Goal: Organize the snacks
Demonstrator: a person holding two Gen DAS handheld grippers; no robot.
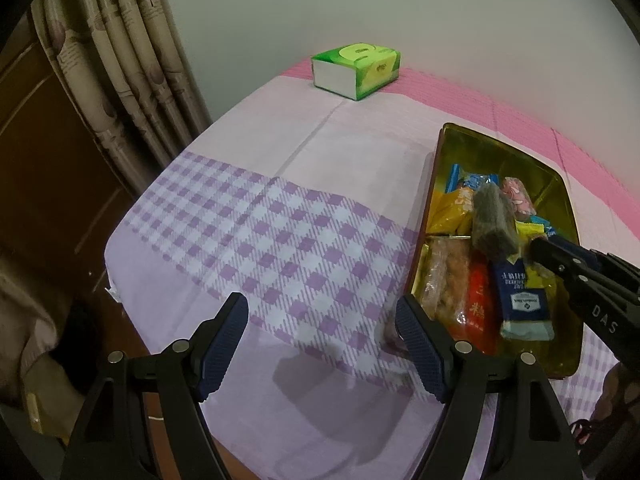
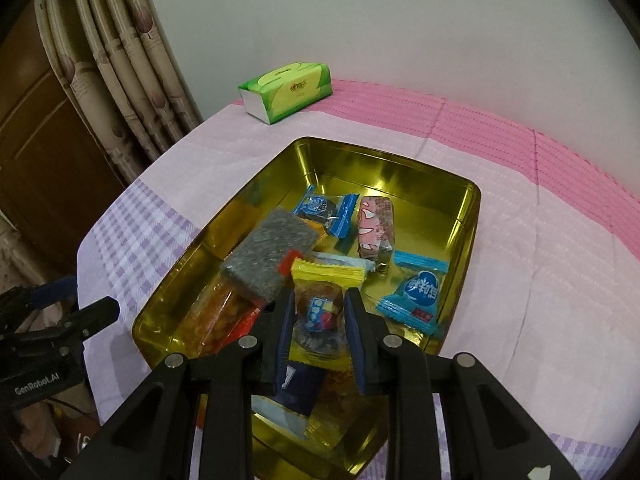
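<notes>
A gold tin [image 2: 466,224] on the table holds several wrapped snacks: a grey bar [image 2: 266,254], a blue packet [image 2: 416,292], a pink bar [image 2: 376,224] and others. My right gripper [image 2: 320,310] is over the tin's near end, shut on a yellow-topped clear snack packet [image 2: 322,300]. The tin [image 1: 440,184] also shows in the left wrist view at the right. My left gripper [image 1: 322,322] is open and empty over the checked cloth, just left of the tin. The right gripper's fingers [image 1: 560,260] reach in from the right.
A green tissue box [image 2: 286,90] stands at the table's far edge by the wall; it also shows in the left wrist view [image 1: 356,70]. A curtain [image 2: 120,60] hangs at the left. The table's left edge [image 1: 116,256] drops to a dark floor.
</notes>
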